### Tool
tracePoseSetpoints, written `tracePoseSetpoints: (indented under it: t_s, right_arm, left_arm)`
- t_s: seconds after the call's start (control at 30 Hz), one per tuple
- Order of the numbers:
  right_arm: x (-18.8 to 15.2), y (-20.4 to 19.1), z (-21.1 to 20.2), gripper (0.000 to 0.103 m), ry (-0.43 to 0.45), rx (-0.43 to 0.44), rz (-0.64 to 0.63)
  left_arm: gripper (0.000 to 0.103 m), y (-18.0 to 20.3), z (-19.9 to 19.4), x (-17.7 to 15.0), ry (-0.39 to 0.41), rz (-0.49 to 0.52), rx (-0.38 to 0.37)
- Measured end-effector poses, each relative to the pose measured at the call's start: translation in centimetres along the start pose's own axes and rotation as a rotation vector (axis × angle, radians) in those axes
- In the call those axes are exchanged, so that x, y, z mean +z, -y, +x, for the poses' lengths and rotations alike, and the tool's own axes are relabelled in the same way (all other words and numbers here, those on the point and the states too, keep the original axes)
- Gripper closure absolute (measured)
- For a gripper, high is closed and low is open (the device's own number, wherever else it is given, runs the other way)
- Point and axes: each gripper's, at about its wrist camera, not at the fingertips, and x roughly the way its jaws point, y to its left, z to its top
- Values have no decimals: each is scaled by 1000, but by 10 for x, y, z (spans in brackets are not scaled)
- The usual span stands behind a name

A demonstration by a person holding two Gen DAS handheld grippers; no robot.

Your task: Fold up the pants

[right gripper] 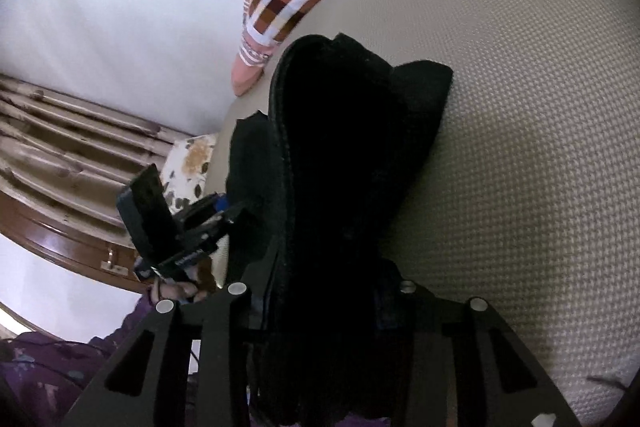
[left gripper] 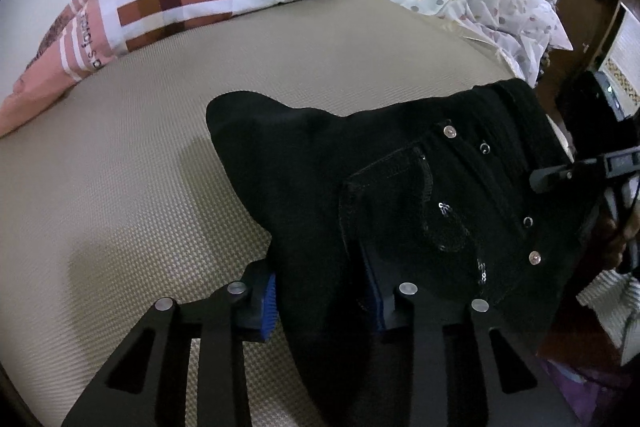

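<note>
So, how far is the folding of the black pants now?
Done: the black denim pants are gathered into a bundle on the beige textured mattress, apparently doubled over. In hand: left gripper and right gripper each clamp thick black cloth between their fingers. Left: laying the bundle flat and neat; no tidy final fold shows yet.

Your left gripper (left gripper: 324, 301) and right gripper (right gripper: 320, 301) are matte black, slotted linkage arms with silver round pins; blue ribbed pads (left gripper: 269, 307) line the left's fingertips.
</note>
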Motion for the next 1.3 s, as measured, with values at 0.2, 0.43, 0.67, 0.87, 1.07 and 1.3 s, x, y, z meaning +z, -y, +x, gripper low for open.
tracePoseSetpoints:
  t_s: [0.2,0.43,0.67,0.87,1.07,1.3]
  right_arm:
    - [4,1,10,57,-35,-41,-13]
    - [1,-9,19,67,-24,-53,-40]
    - [-4,-12,20,70,12,21,1]
    - [-5,-19,24,70,29,53,13]
    - [-5,-37,39,71,26,86,-5]
    - [3,-68,66,70,5,122,-44]
  left_arm:
    - [19,-13,12,-5,-66,-41,-55]
    - [43,10,6,-3,-11,31,-68]
    - [77,-4,-12,-4,33,-24,-65]
    - [78,0,-27,-4,60,-9,-24]
    - [78,-8,-50,-10,96,-4,27]
    - [78,-38,-80,-21,135,-51,91]
